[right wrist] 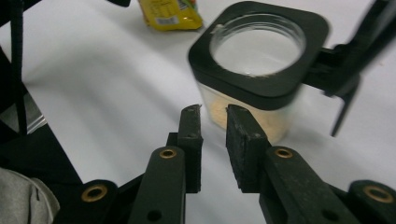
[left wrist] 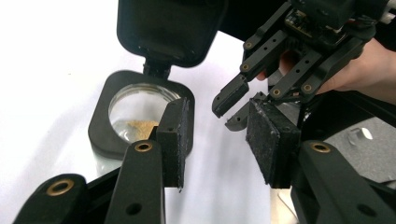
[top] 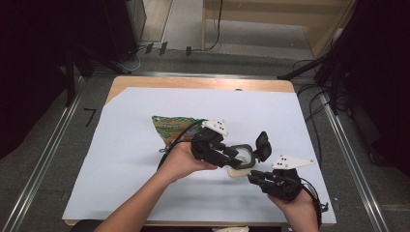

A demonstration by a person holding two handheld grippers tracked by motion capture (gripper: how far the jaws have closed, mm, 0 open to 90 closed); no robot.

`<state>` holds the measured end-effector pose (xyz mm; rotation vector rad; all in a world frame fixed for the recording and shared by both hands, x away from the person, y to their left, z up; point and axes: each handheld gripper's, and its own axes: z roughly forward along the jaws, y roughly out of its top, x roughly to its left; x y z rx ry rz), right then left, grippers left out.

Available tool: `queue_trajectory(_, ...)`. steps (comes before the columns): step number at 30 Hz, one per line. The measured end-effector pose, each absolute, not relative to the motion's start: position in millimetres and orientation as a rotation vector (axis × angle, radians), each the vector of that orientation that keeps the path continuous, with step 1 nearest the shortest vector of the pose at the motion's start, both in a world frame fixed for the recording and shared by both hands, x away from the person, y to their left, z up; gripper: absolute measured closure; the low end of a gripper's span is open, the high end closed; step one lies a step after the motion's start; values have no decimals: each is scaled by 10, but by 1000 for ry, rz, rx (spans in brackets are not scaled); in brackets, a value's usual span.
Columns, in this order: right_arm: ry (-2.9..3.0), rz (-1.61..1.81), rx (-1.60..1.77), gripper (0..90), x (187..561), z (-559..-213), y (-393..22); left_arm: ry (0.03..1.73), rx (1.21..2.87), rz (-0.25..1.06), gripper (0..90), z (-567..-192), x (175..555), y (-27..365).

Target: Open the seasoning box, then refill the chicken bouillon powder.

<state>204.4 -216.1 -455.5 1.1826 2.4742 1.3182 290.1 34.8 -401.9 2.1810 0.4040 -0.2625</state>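
A clear square jar [top: 241, 157] with a black collar stands on the white sheet, its hinged black lid [top: 263, 144] flipped up and open. Beige crumbs lie in its bottom. My left gripper [top: 231, 155] reaches in from the left; in the left gripper view its jaws [left wrist: 217, 135] stand open beside the jar [left wrist: 100, 126], with bare sheet between them and one pad near the collar. My right gripper [top: 254, 178] sits just in front of the jar. Its jaws [right wrist: 213, 112] are a narrow gap apart with nothing between them, pointing at the jar [right wrist: 261, 84].
A green and yellow snack bag [top: 173, 125] lies on the sheet [top: 121, 159] behind my left hand, and shows in the right gripper view [right wrist: 170, 14]. The wooden table's far edge [top: 203, 83] borders a floor with cables and dark stands.
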Motion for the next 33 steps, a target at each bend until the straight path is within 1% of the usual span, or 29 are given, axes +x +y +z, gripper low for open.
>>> queue_trajectory(2,2492,1325,1157,744,2036,-4551,-2116,395,2173,-244,598,-4007,2885,431)
queue_trajectory(4,2509,1334,1139,729,2040,-4546,-2068,422,2180,-245,563,-3993,2883,503)
queue_trajectory(8,2533,1356,1087,675,2057,-4549,-1955,445,2195,-238,541,-3970,2889,639)
queue_trajectory(11,2553,1341,1063,650,2064,-4563,-1851,482,2189,-243,539,-3970,2873,749)
queue_trajectory(14,2570,1328,1042,622,2106,-4560,-1750,500,2208,-220,528,-3974,2860,853)
queue_trajectory(17,2575,1326,1009,604,2176,-4528,-1654,515,2206,-199,490,-3962,2859,956)
queue_trajectory(19,2579,1328,1001,599,2233,-4505,-1599,532,2195,-195,469,-3947,2858,1017)
queue_trajectory(24,2598,1332,976,593,2368,-4477,-1479,550,2178,-185,462,-3909,2882,1175)
queue_trajectory(33,2587,1378,969,584,2375,-4490,-1419,603,2172,-169,464,-3871,2923,1449)
